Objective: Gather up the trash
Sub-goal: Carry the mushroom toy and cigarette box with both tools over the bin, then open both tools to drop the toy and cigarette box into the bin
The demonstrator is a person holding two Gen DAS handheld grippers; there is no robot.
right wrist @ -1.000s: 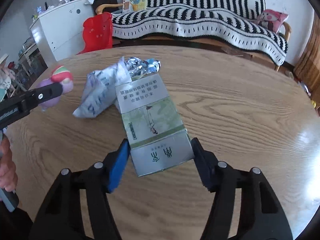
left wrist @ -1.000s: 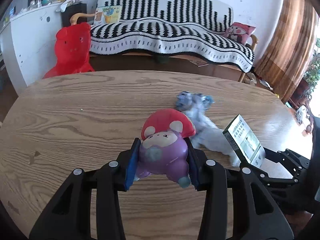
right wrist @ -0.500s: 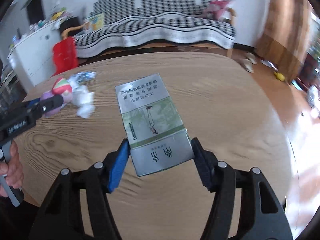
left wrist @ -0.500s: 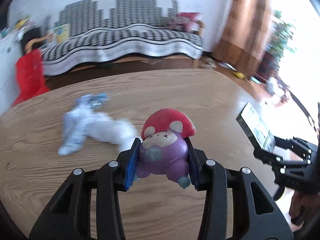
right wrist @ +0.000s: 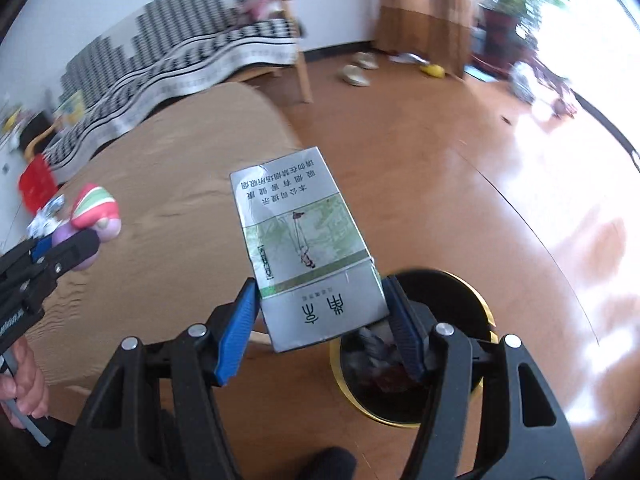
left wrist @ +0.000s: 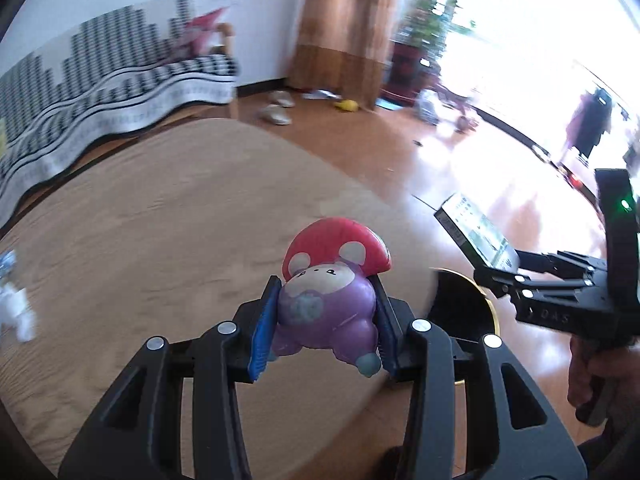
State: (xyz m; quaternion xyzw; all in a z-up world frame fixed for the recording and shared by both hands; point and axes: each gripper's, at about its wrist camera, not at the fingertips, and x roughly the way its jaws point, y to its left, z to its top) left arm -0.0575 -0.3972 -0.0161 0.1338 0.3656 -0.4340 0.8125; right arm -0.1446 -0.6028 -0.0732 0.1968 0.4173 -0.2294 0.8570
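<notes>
My left gripper is shut on a purple mushroom toy with a red cap, held above the right end of the round wooden table. My right gripper is shut on a grey and green cigarette pack, held off the table's edge above a black bin with a gold rim. The bin holds some crumpled waste. The bin shows past the table edge in the left wrist view, with the pack above it. Crumpled white wrappers lie at the table's far left.
A striped sofa stands behind the table. A red chair stands at the left. Shoes and small items lie on the shiny wood floor near a brown curtain.
Both grippers have swung to the right with their loads. The right gripper has gone past the table edge to above the bin. The wrappers have slid to the far left of view.
</notes>
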